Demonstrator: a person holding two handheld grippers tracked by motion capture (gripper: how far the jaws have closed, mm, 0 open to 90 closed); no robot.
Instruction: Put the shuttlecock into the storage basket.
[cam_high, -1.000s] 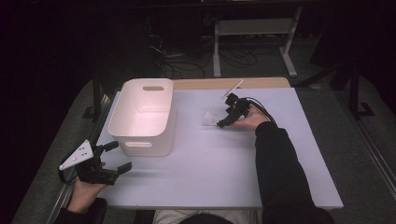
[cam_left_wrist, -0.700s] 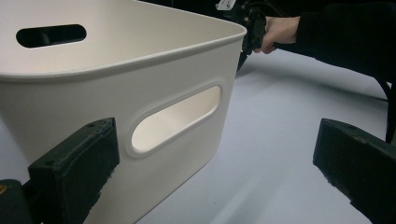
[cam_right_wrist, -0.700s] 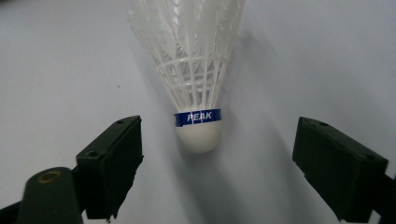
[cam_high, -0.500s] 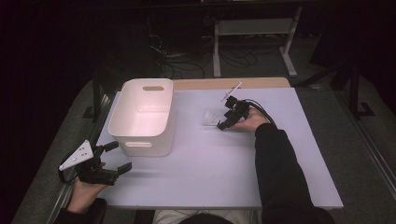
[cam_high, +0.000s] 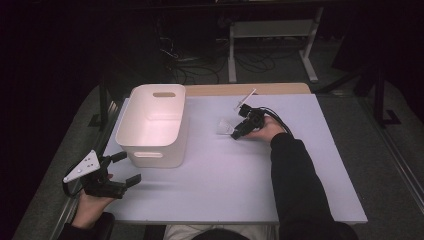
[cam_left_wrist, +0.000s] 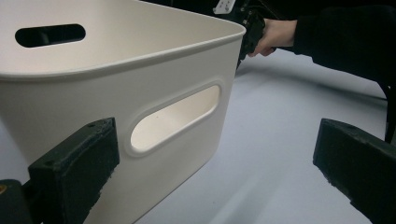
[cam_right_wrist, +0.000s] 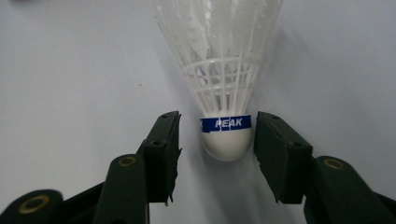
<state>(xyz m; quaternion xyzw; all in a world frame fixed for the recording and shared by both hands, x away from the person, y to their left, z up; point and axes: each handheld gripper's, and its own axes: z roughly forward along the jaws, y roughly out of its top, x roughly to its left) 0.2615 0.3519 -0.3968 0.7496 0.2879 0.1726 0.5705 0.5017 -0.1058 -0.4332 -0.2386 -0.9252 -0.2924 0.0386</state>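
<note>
Watching: I see both grippers low at the table (cam_high: 310, 170), one at each side of it.
Right gripper: my right gripper (cam_right_wrist: 217, 135) lies at the far right of the table, beside the shuttlecock (cam_right_wrist: 224, 70), with the hand (cam_high: 267, 131) resting on the surface.
Right jaws: they have just been closing, and the shuttlecock's white cork sits between them; I see a thin gap on each side, so the pads do not press on it yet.
Shuttlecock: it lies on its side on the table, cork toward the gripper, feathers pointing away; a blue band with white letters rings the cork. In the high view it (cam_high: 224, 126) is a pale shape just left of the right gripper (cam_high: 239, 131), well right of the bin (cam_high: 150, 150).
Left gripper: my left gripper (cam_high: 122, 169) rests at the near left corner of the table, just near of the bin.
Left jaws: they stand wide apart with nothing between them; in the left gripper view the bin's near wall (cam_left_wrist: 140, 93) with its handle slot fills the space ahead.
Bin: white, open on top, upright on the left half of the table; I can see nothing inside it.
</note>
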